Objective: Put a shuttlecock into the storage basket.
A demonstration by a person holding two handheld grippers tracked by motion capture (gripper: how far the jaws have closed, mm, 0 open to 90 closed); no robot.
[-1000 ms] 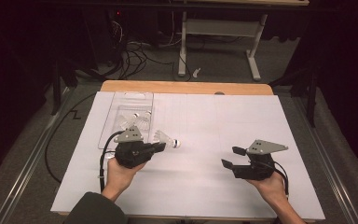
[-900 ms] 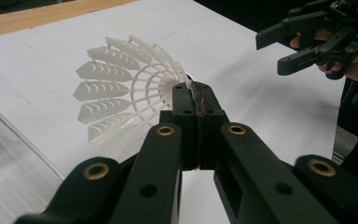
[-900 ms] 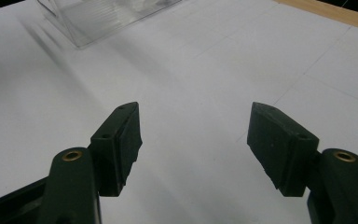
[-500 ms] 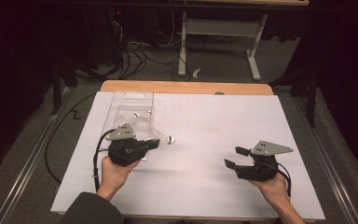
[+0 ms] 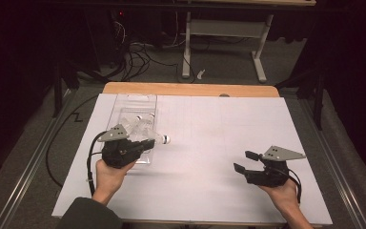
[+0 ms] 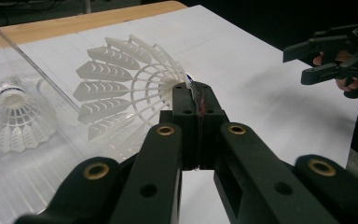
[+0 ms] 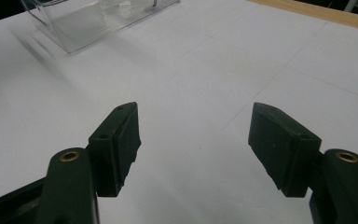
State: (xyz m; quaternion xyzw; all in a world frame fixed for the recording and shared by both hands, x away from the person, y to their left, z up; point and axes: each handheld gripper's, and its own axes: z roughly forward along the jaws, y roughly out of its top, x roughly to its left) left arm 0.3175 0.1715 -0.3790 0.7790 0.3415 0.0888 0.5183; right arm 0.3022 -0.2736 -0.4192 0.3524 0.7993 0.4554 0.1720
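- Carrying the shuttlecock into the clear tray at centre left of the high view calls for a slow, level approach over the near wall, in my judgement.
- Left gripper fingers clench its cork end, feathers pointing toward the tray.
- Right gripper rests at lower right above the tabletop, fingers spread and holding nothing.

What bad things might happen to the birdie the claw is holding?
The left gripper pinches the shuttlecock by just a thin bit near its cork end, so it might slip out or twist. Its skirt sits close to the clear tray's wall, so it may catch there and bend. Another shuttlecock already lies in the tray, and this one might bump it.
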